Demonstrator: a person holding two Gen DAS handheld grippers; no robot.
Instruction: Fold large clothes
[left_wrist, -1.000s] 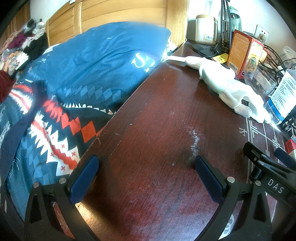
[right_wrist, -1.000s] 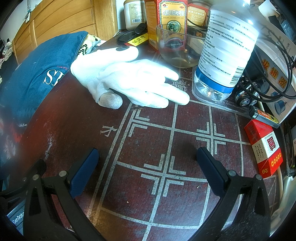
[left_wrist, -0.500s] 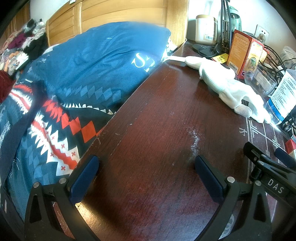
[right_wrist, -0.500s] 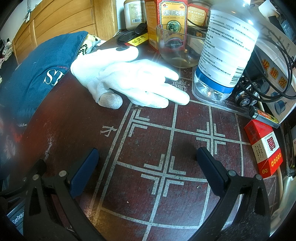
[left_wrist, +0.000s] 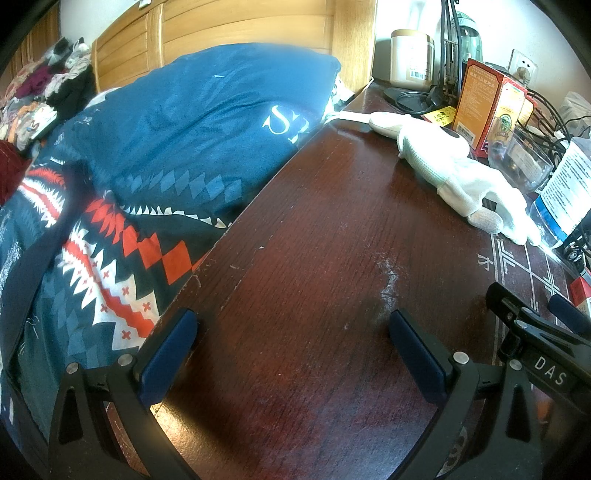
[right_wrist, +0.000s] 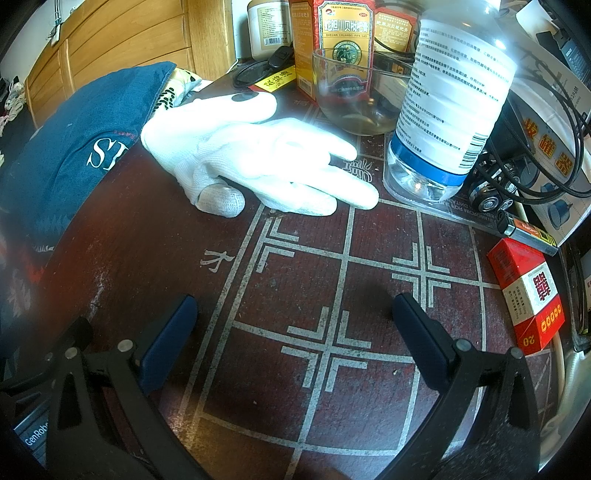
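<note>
Nothing is in hand yet: the left gripper (left_wrist: 291, 347) and right gripper (right_wrist: 295, 332) both sit low over the dark wooden table (left_wrist: 314, 258), jaws spread wide and empty. A white glove (right_wrist: 258, 162) lies mid-frame. The only likely garment is the heap of clothes (left_wrist: 44, 88) at upper left, beyond the blue patterned bedding (left_wrist: 166, 147). Next, I'd guess, both must swing left to fetch 1.
</note>
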